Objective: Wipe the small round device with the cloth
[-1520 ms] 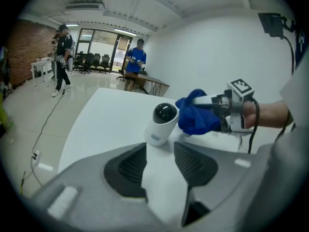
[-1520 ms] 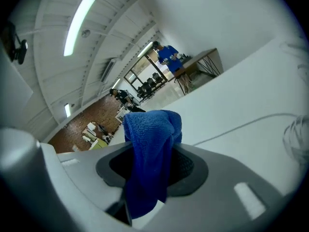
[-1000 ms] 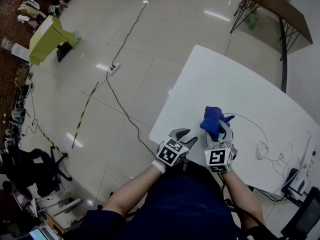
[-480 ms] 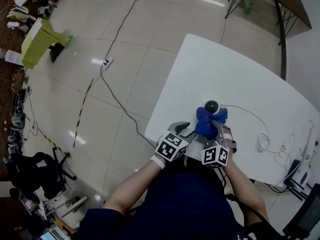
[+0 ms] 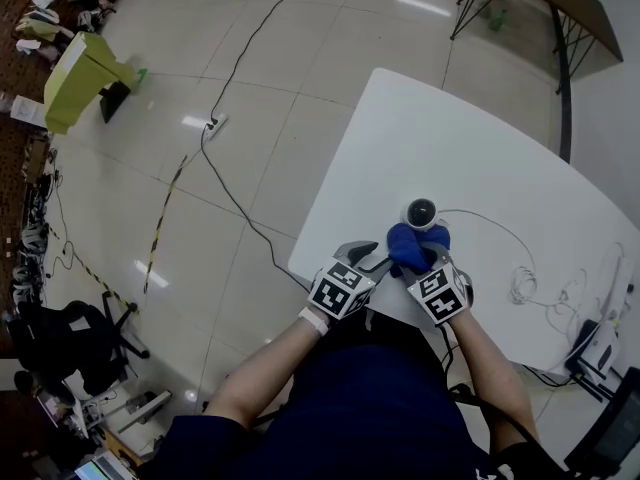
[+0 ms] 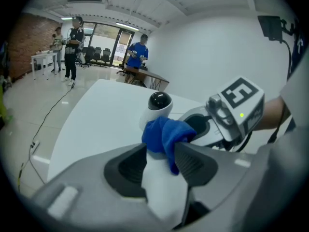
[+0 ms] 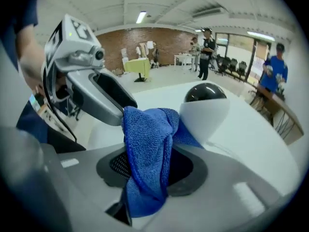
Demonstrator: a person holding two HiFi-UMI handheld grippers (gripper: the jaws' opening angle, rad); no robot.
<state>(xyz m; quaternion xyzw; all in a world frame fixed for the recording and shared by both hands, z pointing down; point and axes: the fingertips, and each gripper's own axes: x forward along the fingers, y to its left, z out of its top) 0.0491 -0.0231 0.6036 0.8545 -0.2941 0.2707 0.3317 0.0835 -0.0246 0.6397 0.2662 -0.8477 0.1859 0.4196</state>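
The small round device [image 5: 420,212], white with a black dome, stands near the front edge of the white table [image 5: 450,138]. My right gripper [image 5: 422,265] is shut on a bunched blue cloth [image 5: 412,244], which lies against the device's near side. In the right gripper view the cloth [image 7: 147,139] fills the jaws and touches the device [image 7: 207,108]. My left gripper [image 5: 372,259] is open just left of the cloth, nothing between its jaws. In the left gripper view the cloth [image 6: 164,134] sits just past its tips [image 6: 161,151], with the device [image 6: 158,105] behind it.
A thin white cable [image 5: 505,236] runs from the device to a coil [image 5: 522,293] at the right. White chargers [image 5: 600,353] stand at the table's right edge. The table's edge is close on the left, with floor cables [image 5: 235,208] below. Another table [image 5: 540,3] stands far back.
My right gripper has come down and tipped toward the table with the cloth. The device, hidden behind the raised cloth a second ago, now shows beyond it. The left gripper has stayed put.
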